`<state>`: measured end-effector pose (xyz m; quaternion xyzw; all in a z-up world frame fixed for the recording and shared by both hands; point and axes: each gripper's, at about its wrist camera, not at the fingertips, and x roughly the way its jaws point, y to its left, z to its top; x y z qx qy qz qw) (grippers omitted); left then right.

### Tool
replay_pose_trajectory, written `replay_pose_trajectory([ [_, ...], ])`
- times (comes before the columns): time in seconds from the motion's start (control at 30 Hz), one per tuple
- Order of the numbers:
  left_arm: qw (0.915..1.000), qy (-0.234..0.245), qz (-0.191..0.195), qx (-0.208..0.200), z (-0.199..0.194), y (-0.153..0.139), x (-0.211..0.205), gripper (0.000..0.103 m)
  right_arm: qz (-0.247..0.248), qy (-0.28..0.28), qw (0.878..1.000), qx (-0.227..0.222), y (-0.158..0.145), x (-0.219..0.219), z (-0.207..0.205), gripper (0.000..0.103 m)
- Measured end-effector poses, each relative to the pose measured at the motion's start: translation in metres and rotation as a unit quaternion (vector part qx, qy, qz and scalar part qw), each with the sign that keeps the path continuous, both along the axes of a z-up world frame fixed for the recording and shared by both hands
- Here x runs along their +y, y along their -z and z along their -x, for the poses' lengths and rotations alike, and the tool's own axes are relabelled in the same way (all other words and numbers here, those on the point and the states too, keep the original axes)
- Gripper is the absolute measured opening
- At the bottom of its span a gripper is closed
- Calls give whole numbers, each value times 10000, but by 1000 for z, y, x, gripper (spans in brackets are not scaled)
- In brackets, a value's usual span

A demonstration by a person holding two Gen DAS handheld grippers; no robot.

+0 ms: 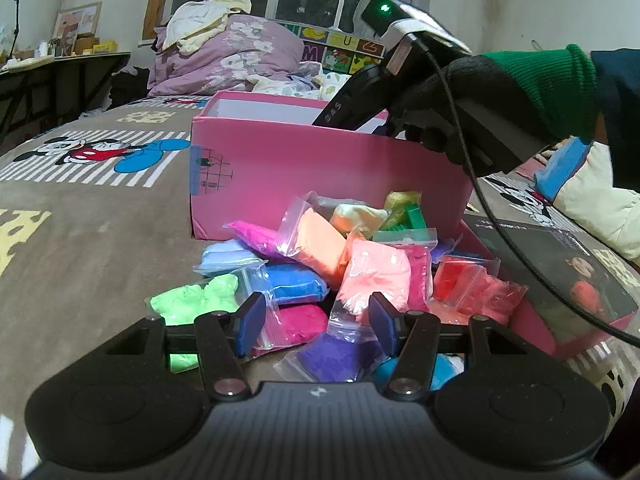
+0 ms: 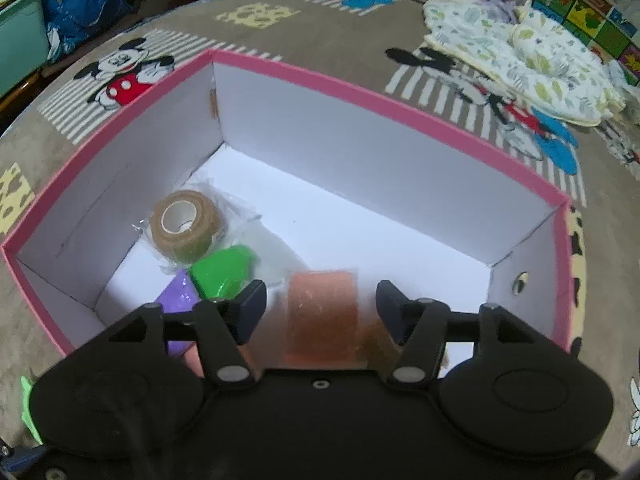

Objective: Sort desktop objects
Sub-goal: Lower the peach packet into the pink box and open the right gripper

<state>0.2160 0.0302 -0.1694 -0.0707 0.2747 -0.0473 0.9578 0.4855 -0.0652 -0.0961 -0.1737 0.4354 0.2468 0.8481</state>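
A pink box (image 1: 320,168) stands on the bed, its white inside seen from above in the right wrist view (image 2: 360,152). In front of it lies a pile of bagged clay packets (image 1: 320,276) in many colours. My left gripper (image 1: 316,322) is open and empty just above the pile. My right gripper (image 2: 320,312) is open over the box, seen reaching into it in the left wrist view (image 1: 360,104). An orange clay packet (image 2: 322,320), blurred, sits between its spread jaws, apart from both pads. In the box lie a tan tape roll (image 2: 184,228), a green piece (image 2: 220,272) and a purple piece (image 2: 178,300).
The box lid (image 1: 560,280), dark-printed with pink edges, lies right of the pile. The Mickey-print bedspread (image 1: 100,208) surrounds everything. A purple quilt (image 1: 224,56) and pillows are heaped at the far side. A patterned blanket (image 2: 520,52) lies beyond the box.
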Motion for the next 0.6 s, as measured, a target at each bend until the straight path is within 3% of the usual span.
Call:
replay_pose_trajectory([
  [0.3, 10000, 11, -39, -42, 0, 0, -2, 55, -611, 216, 9970, -414, -35, -32, 26, 62],
  [0.6, 9998, 52, 178, -64, 1, 2, 1, 55, -1568, 496, 9849, -535, -53, -81, 88, 73],
])
